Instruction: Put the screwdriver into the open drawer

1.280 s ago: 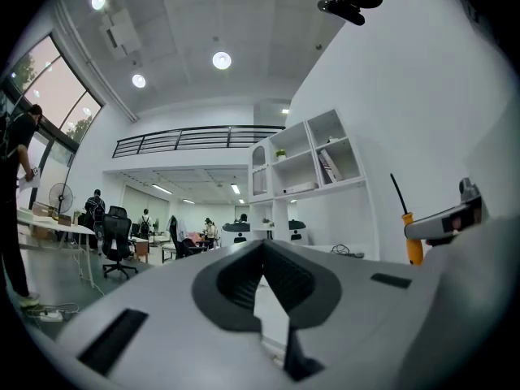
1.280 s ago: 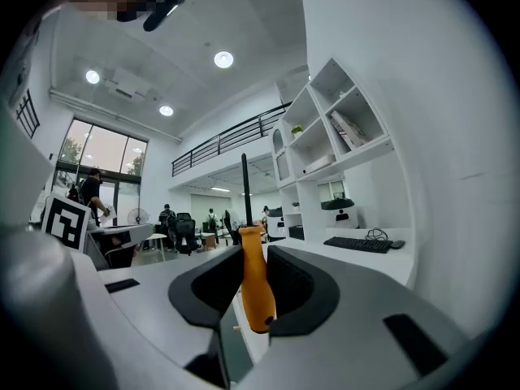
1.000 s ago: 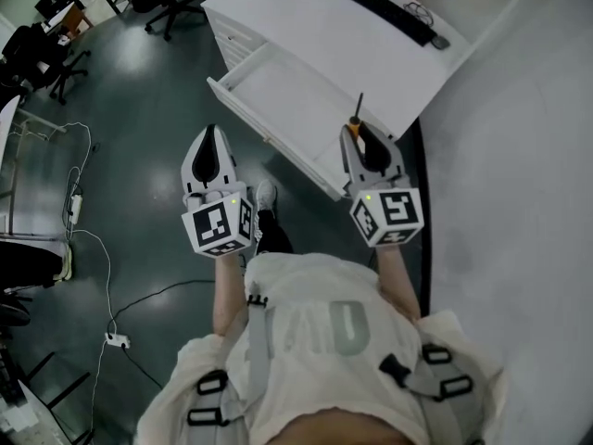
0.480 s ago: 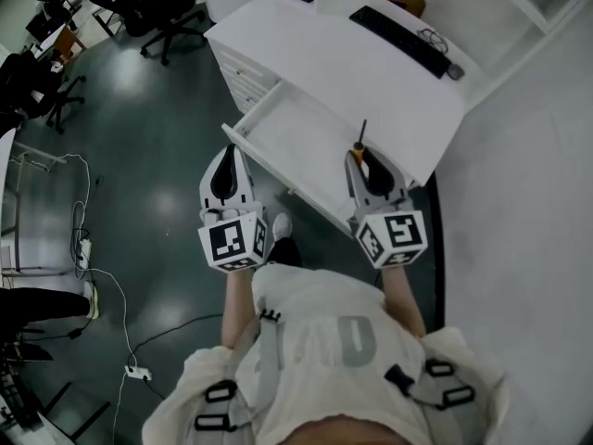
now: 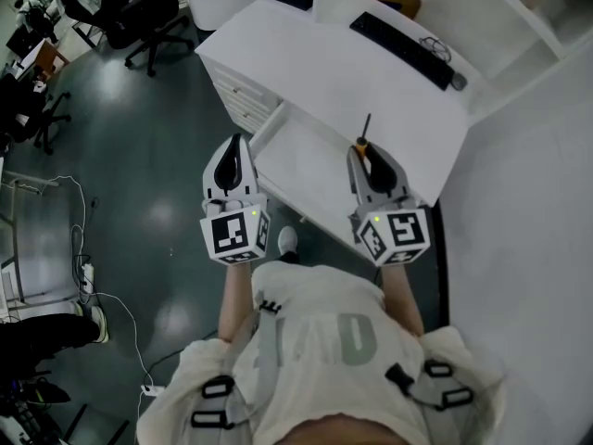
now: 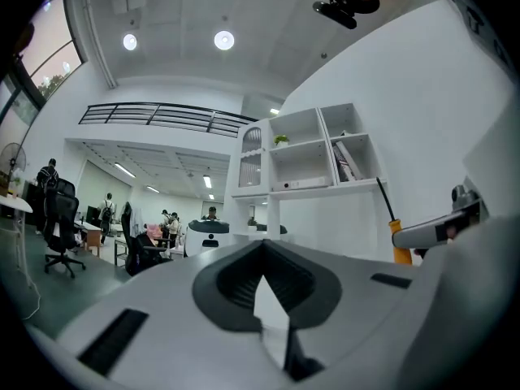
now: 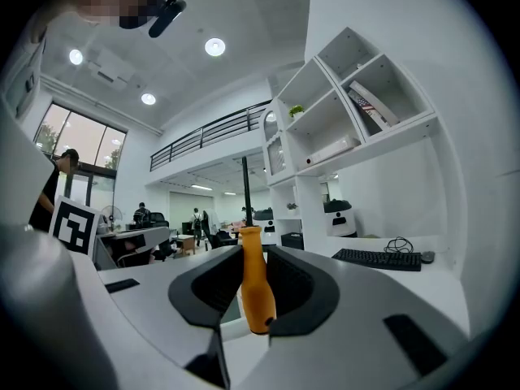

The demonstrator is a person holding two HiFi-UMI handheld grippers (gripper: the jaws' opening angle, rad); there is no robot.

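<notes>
The screwdriver (image 5: 360, 144) has an orange handle and a thin dark shaft that points away from me. My right gripper (image 5: 362, 151) is shut on its handle and hangs over the right part of the open white drawer (image 5: 301, 160). In the right gripper view the handle (image 7: 253, 287) stands upright between the jaws of that gripper (image 7: 250, 254). My left gripper (image 5: 235, 141) is shut with nothing in it, just left of the drawer's front corner. From the left gripper (image 6: 260, 246) the screwdriver (image 6: 398, 249) shows at the right.
The drawer belongs to a white desk (image 5: 324, 58) with a black keyboard (image 5: 404, 37) on top and white shelves (image 7: 357, 112) behind it. Office chairs (image 5: 139, 17) stand far left on the dark floor. Cables (image 5: 83, 276) lie on the floor at the left.
Both grippers have moved forward toward the desk. The drawer, ahead of them a second ago, is now level with their tips. The screwdriver stays in the right gripper.
</notes>
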